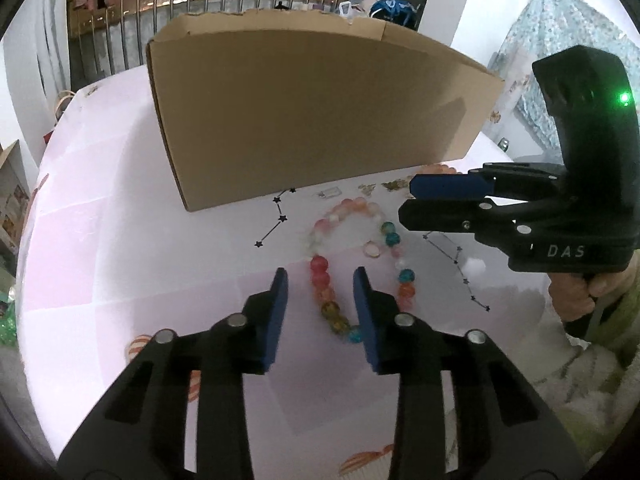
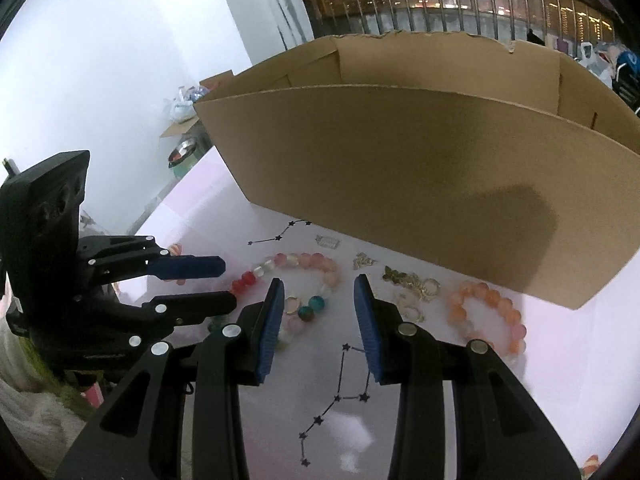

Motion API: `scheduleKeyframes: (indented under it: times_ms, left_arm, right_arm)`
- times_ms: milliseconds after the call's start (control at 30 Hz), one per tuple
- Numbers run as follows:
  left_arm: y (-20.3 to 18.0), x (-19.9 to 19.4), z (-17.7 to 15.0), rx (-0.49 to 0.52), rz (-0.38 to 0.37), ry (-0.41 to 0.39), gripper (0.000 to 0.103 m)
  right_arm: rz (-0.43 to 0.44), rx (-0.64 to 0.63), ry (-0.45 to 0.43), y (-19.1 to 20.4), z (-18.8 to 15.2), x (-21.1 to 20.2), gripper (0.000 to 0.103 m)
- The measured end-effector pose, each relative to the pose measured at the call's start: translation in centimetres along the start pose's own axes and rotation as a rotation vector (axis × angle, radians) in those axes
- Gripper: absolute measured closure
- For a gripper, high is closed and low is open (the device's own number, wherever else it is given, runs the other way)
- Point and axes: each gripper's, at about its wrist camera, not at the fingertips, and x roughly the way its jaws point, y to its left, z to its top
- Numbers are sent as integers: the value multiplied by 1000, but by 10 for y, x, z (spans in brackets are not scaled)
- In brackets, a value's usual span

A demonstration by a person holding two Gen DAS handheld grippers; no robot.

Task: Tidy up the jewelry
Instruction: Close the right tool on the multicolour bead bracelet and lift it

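Bead necklace (image 1: 352, 264) near end hidden behind left hand-held gripper (image 1: 320, 286) pad.

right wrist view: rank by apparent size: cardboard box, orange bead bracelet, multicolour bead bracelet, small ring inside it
1. cardboard box, by far the largest.
2-3. multicolour bead bracelet looks a bit wider than the orange bead bracelet, but both are partly hidden by the jaws, so unsure.
4. small ring, the smallest.

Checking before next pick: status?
Left gripper open over multicolour bead bracelet. Right gripper open, empty. Cardboard box behind jewelry; nothing blocking.
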Motion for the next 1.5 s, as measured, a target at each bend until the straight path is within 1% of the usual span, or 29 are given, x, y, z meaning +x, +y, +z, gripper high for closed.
scheduleKeyframes:
  times_ms: [200, 300, 433, 567, 667, 800, 900, 1167, 1300, 1500]
  left_arm:
    - [-1, 8, 4, 17, 4, 2, 79]
    - [-2, 12, 6, 27, 9, 4, 83]
    - [-6, 16, 9, 57, 34, 5, 87]
    - [-9, 19, 11, 80, 50, 3, 89]
    - [-7, 18, 11, 66, 39, -3, 93]
    - [-5, 15, 7, 52, 31, -11, 94]
    - [-7, 14, 5, 53, 34, -16, 94]
    - [-2, 9, 6, 12, 24, -27, 95]
    - [1, -1, 8, -7, 21, -49, 95]
    - [-1, -20, 9, -10, 24, -81, 95]
  right_arm:
    - [10, -4, 28, 0, 3, 10, 72]
    - [8, 0, 43, 1, 3, 16, 75]
    - [-6, 3, 71, 2, 2, 24, 79]
    - [-12, -4, 73, 3, 1, 24, 84]
    - [-19, -6, 76, 3, 1, 24, 89]
    - [-24, -3, 79, 3, 2, 24, 92]
    - [-18, 16, 73, 1, 1, 23, 93]
    - [-4, 46, 37, -3, 0, 14, 93]
    - [4, 51, 18, -2, 0, 6, 93]
    - [25, 58, -14, 0, -3, -9, 93]
